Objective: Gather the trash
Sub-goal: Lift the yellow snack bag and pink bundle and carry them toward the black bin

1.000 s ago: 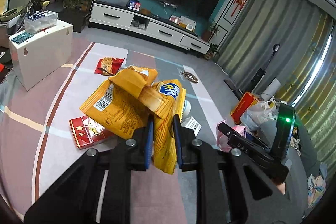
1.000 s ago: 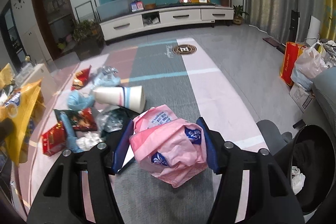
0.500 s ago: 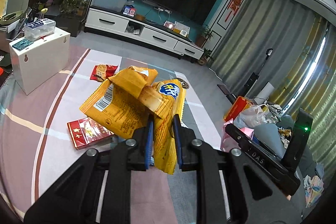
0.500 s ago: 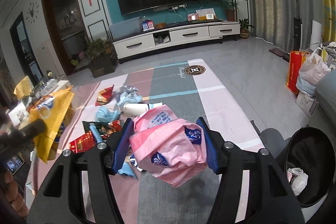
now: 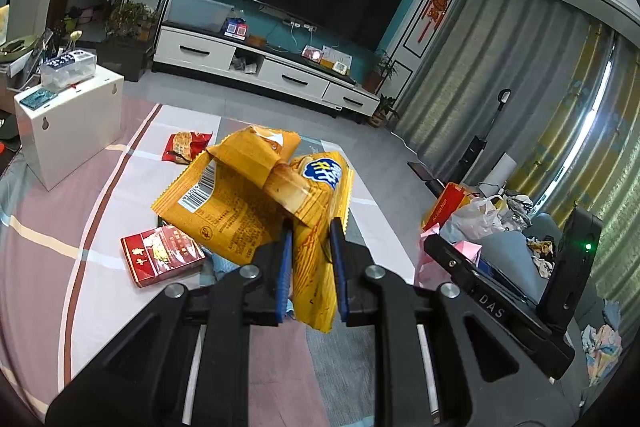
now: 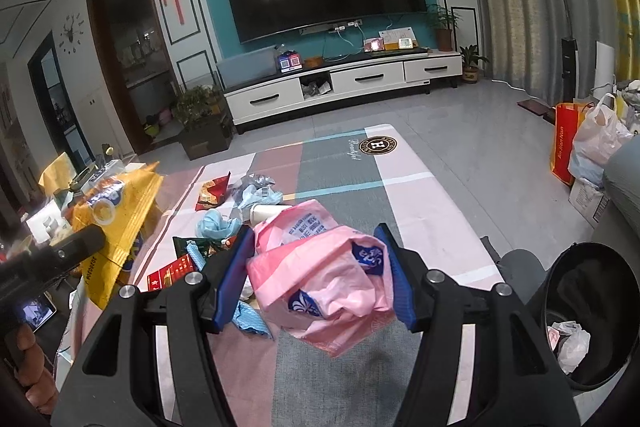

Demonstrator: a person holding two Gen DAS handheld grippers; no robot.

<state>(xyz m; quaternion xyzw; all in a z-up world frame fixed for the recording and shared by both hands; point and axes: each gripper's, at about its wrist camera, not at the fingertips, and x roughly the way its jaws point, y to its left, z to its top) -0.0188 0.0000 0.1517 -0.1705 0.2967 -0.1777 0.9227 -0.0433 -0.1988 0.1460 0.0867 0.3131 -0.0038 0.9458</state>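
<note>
Rug (image 6: 404, 195) edge: black bin (image 6: 576, 259) holds white crumpled trash (image 6: 570, 343).

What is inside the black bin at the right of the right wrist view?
The bin holds crumpled white plastic or paper trash near its bottom, with a pinkish scrap beside it. Its near wall and the picture edge hide the rest of the inside.

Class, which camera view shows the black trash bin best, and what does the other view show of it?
The right wrist view: the black trash bin stands at lower right with its open mouth and crumpled trash inside visible. The left wrist view does not show it; there the right gripper's body fills that corner.
</note>
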